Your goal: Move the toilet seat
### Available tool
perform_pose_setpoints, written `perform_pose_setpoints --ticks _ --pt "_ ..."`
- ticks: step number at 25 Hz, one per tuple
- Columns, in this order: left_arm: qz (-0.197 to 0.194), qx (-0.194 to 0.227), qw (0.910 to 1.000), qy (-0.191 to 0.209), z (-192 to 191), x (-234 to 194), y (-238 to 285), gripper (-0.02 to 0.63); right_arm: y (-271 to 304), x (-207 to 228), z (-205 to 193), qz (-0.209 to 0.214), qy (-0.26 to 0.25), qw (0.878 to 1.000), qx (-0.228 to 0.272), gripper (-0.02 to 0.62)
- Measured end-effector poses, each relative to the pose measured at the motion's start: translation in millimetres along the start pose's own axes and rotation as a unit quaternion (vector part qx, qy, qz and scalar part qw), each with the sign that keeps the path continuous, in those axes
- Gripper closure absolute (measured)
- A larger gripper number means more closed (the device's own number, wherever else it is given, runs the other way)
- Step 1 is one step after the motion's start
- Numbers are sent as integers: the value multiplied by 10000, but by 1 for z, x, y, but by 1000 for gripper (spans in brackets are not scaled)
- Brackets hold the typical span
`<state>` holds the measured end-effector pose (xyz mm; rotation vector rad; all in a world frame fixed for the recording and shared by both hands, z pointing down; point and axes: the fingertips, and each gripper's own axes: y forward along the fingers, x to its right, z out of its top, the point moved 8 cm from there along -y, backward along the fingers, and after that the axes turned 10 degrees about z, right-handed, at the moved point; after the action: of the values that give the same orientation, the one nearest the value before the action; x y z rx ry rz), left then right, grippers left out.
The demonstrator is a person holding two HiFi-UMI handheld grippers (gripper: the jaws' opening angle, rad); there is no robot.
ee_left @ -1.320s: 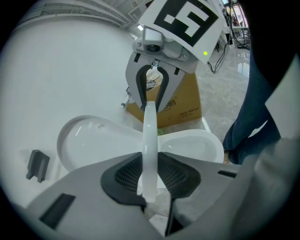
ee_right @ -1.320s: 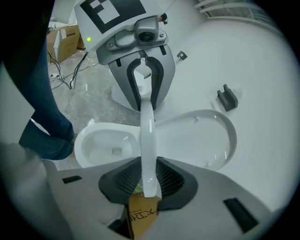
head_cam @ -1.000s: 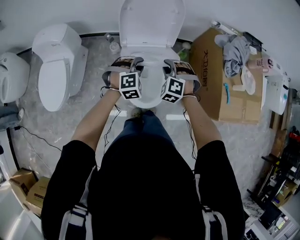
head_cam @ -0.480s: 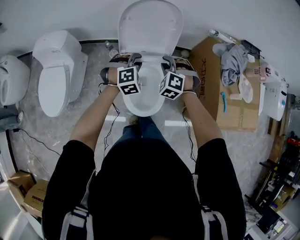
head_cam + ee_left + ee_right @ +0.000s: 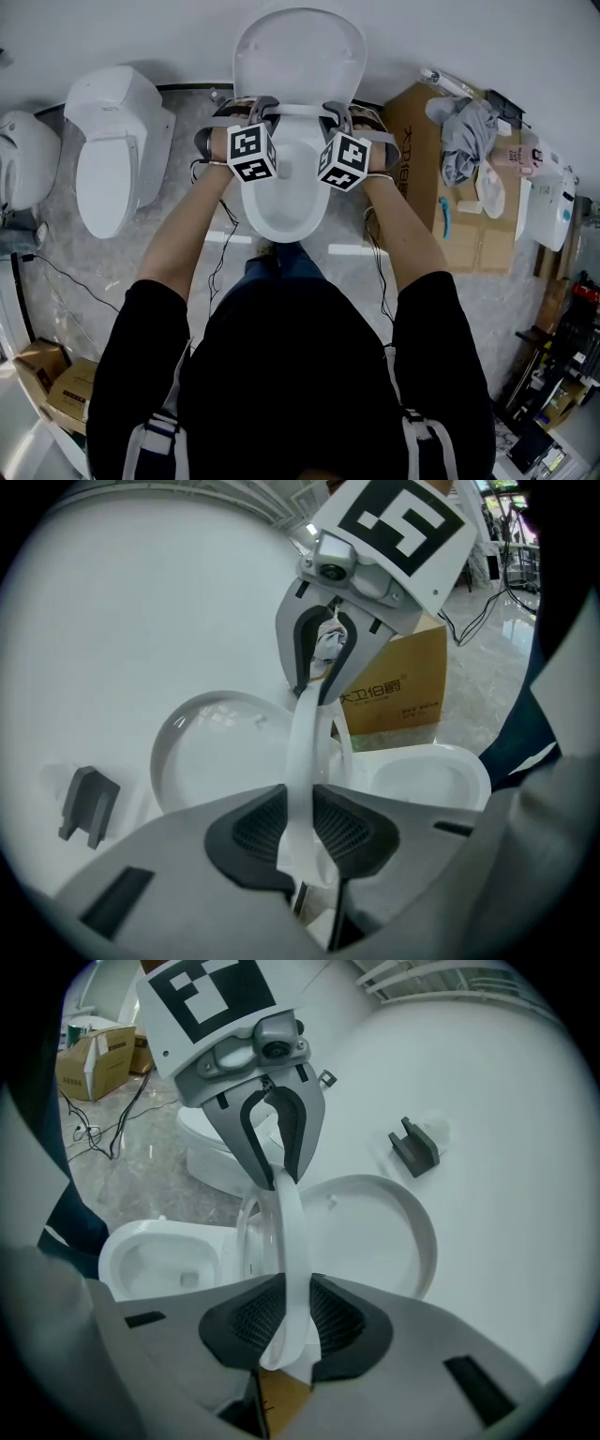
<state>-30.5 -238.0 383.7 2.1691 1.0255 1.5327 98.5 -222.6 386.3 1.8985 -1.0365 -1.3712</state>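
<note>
- Two tools are at work here: the left tool (image 5: 302, 829) and the right tool (image 5: 286, 1321) each pinch the white ring of the toilet seat (image 5: 305, 738) between dark ribbed pads, one on either side of the ring.
- The left tool's jaws have just been closing a little further, with the seat's rim between them. The right tool's pads press on the rim as well.
- The seat is lifted off the bowl (image 5: 284, 202) and steeply tilted, showing almost edge-on in both gripper views. It sits in the upper middle of the head view, just in front of the lid (image 5: 298, 56), which leans upright against the wall.
- To my eye the step in hand is the swing itself: the grasp is made and the seat looks well along its way up toward the lid, though it is not yet resting there.
- The next move calls for both tools to travel together on the arc about the hinge, so the thin ring does not twist. They should ease it back until it leans on the lid, and only then spread.
- The smooth plastic could slip, and if let go too early the seat would likely fall onto the bowl.
- A second toilet (image 5: 112, 141) at the left and a cardboard box (image 5: 422, 159) at the right stand well apart from the work.
</note>
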Motion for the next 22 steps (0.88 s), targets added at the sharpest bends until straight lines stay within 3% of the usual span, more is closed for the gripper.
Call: perform_pose_setpoints --ticks 22 --pt "420 -231 9983 -329 -3 -68 65 532 43 87 -5 -127 199 9996 184 514"
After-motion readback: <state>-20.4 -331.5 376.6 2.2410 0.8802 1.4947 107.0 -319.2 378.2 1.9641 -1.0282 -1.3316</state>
